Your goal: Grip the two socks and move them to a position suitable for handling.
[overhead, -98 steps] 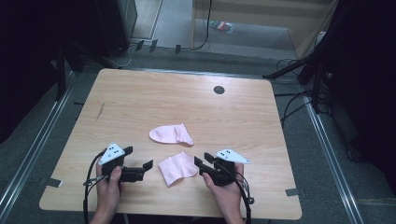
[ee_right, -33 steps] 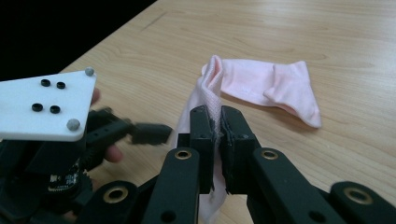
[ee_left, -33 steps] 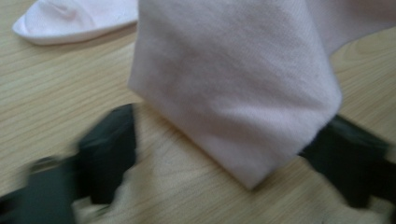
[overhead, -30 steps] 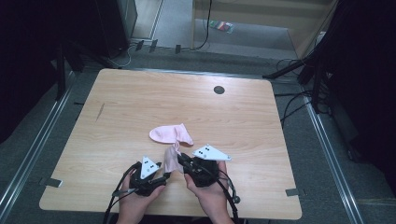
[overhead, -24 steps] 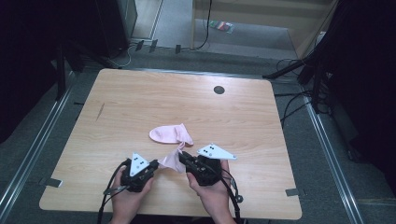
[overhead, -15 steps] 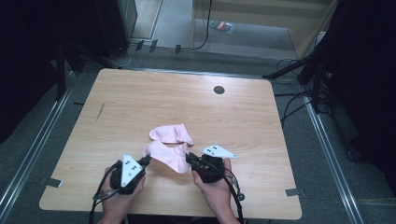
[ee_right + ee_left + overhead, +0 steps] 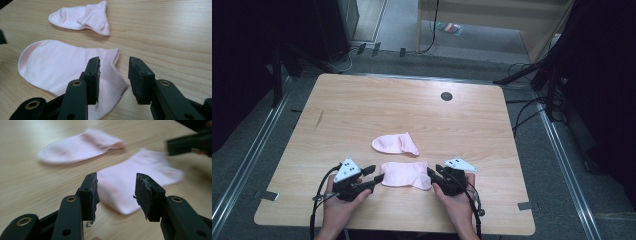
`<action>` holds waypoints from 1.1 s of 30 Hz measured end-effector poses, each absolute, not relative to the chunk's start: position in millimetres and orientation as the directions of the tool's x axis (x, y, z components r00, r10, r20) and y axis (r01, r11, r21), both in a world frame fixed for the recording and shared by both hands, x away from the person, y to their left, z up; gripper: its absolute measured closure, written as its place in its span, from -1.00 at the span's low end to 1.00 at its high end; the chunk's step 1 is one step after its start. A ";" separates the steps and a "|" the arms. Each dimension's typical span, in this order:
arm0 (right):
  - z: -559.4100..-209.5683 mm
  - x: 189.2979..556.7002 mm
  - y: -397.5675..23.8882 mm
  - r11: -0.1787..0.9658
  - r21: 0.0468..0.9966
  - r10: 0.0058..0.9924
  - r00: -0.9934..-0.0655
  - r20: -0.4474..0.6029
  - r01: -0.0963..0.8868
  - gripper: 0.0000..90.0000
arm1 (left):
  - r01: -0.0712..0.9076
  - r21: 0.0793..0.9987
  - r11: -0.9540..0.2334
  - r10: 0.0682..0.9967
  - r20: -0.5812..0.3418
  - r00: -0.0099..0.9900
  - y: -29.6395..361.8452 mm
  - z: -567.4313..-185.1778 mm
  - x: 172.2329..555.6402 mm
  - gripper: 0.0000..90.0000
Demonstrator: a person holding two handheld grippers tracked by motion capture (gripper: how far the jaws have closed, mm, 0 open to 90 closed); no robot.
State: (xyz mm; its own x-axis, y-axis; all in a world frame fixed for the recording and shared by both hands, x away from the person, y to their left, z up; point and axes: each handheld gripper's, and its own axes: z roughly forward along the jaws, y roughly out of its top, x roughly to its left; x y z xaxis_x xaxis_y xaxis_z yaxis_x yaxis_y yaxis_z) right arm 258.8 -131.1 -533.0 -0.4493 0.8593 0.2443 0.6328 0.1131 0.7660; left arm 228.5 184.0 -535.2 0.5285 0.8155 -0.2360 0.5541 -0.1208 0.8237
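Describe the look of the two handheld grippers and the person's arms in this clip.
Both the left gripper and the right gripper are black, each with two flat jaws ending in blocky, rough-edged pads and brass-coloured rivets at the joints. Each carries a pale grey three-cornered plate with small dark dots on top and trails a black cable. The forearms are bare, with no sleeves in sight.

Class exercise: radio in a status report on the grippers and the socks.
Both hand-held grippers, left and right, open, jaws just opening. Near sock flat between them, released. Far sock apart. Nothing in the way.
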 end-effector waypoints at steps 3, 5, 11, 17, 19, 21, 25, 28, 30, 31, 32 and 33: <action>-534.5 258.9 -131.6 0.119 0.763 0.856 -0.454 0.245 0.636 0.33 | 0.598 0.793 -0.116 0.821 -0.261 0.507 182.8 -541.6 236.7 0.17; -537.0 259.0 -129.4 0.130 0.759 0.858 -0.456 0.237 0.639 0.26 | 0.613 0.782 -0.113 0.829 -0.266 0.492 180.2 -543.8 239.8 0.14; -548.3 260.8 -122.9 0.158 0.749 0.887 -0.425 0.178 0.644 0.39 | 0.658 0.741 -0.137 0.814 -0.294 0.501 173.0 -550.5 246.7 0.50; -547.7 256.1 -118.2 0.216 0.754 0.879 -0.460 0.126 0.620 0.92 | 0.648 0.747 -0.145 0.822 -0.273 0.499 177.4 -548.9 243.9 1.00; -546.5 255.6 -119.7 0.209 0.753 0.879 -0.457 0.134 0.623 0.92 | 0.638 0.756 -0.146 0.820 -0.268 0.505 182.4 -545.3 239.5 1.00; -541.0 253.6 -125.4 0.188 0.754 0.867 -0.467 0.174 0.630 0.93 | 0.635 0.762 -0.126 0.810 -0.291 0.510 189.5 -541.3 234.2 1.00; -532.5 247.3 -129.3 0.203 0.754 0.853 -0.491 0.177 0.624 0.93 | 0.633 0.761 -0.140 0.816 -0.273 0.509 197.2 -536.5 224.2 1.00; -530.1 241.3 -136.3 0.209 0.748 0.841 -0.506 0.191 0.630 0.94 | 0.642 0.747 -0.172 0.819 -0.254 0.514 198.8 -534.6 212.9 1.00; -531.7 238.9 -138.8 0.222 0.737 0.836 -0.514 0.193 0.638 0.94 | 0.651 0.738 -0.177 0.800 -0.277 0.532 197.3 -536.9 205.4 1.00; -533.4 238.3 -139.3 0.230 0.736 0.836 -0.516 0.185 0.637 0.93 | 0.661 0.727 -0.186 0.786 -0.293 0.544 194.8 -538.9 202.7 1.00; -535.2 238.5 -139.6 0.233 0.734 0.836 -0.517 0.183 0.637 0.93 | 0.668 0.714 -0.211 0.770 -0.299 0.563 191.2 -541.3 201.1 1.00; -535.2 238.5 -139.6 0.233 0.734 0.836 -0.517 0.183 0.637 0.93 | 0.668 0.714 -0.211 0.770 -0.299 0.563 191.2 -541.3 201.1 1.00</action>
